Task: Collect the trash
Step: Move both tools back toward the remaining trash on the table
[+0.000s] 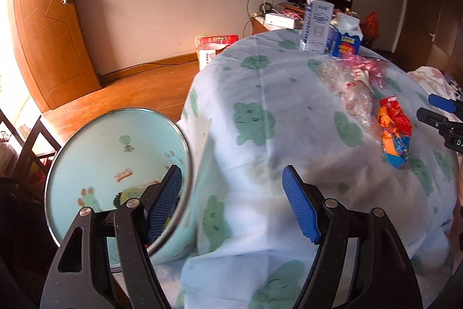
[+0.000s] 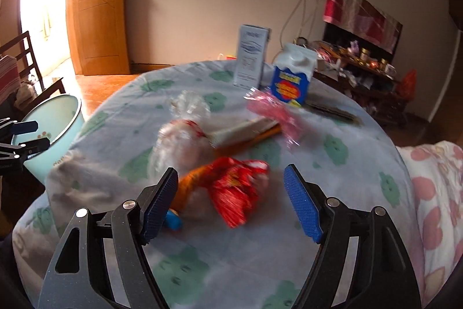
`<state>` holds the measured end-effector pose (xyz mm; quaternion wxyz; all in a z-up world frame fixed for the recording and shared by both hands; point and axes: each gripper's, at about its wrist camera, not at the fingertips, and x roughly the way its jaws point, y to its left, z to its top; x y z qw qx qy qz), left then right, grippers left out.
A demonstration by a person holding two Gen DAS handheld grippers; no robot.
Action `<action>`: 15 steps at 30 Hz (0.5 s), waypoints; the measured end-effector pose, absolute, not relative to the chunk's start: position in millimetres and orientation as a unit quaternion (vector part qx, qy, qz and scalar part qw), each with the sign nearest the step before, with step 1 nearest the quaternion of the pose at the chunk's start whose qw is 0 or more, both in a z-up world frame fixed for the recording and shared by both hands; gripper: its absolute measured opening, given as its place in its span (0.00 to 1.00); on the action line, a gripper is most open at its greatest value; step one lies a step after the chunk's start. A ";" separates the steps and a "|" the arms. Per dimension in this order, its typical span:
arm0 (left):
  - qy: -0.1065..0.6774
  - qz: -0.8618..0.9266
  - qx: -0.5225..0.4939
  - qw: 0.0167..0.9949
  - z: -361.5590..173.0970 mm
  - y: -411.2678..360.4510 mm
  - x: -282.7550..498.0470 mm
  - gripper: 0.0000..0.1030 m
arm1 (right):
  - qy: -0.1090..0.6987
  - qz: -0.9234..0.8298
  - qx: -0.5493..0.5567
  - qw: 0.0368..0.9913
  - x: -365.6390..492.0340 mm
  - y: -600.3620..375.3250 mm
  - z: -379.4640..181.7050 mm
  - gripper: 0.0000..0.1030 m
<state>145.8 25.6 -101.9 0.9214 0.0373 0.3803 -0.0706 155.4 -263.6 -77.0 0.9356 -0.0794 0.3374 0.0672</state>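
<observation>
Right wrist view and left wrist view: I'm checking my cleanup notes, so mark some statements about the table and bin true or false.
1. Both milk cartons stand upright on the table. True: the tall carton and the blue carton stand on the table.
2. The red-orange wrapper is inside the bin. False: the wrapper lies on the table, before the right gripper.
3. The left gripper holds a wrapper. False: the left gripper has open, empty jaws.
4. The bin stands beside the table. True: the bin stands there.
</observation>
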 end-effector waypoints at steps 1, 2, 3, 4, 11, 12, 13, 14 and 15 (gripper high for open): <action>0.380 -0.079 0.041 0.921 -101.6 15.0 146.8 0.69 | 0.342 0.052 -0.074 0.935 151.1 -276.4 -81.4 0.73; 0.379 -0.087 0.045 0.920 -101.4 4.5 148.0 0.69 | 0.344 0.045 -0.070 0.935 149.5 -285.9 -84.3 0.73; 0.379 -0.094 0.050 0.919 -101.2 -5.7 149.4 0.69 | 0.347 0.037 -0.065 0.935 146.7 -295.5 -87.5 0.73; 0.378 -0.099 0.055 0.919 -101.0 -15.3 151.3 0.69 | 0.350 0.030 -0.061 0.934 146.3 -304.9 -90.5 0.73; 0.381 -0.128 0.068 0.913 -97.5 -69.3 171.7 0.69 | 0.344 -0.015 -0.024 0.938 148.2 -358.6 -99.7 0.73; 0.380 -0.130 0.070 0.913 -97.1 -76.1 174.5 0.69 | 0.343 -0.019 -0.017 0.939 149.1 -363.8 -99.9 0.73; 0.380 -0.131 0.072 0.913 -97.7 -81.5 177.2 0.69 | 0.342 -0.021 -0.010 0.939 148.3 -369.8 -100.3 0.73; 0.381 -0.132 0.073 0.912 -98.5 -86.9 180.6 0.69 | 0.341 -0.023 -0.009 0.940 147.2 -371.6 -100.9 0.74; 0.383 -0.136 0.072 0.911 -99.6 -91.6 183.8 0.69 | 0.340 -0.024 -0.009 0.940 145.7 -374.6 -101.1 0.74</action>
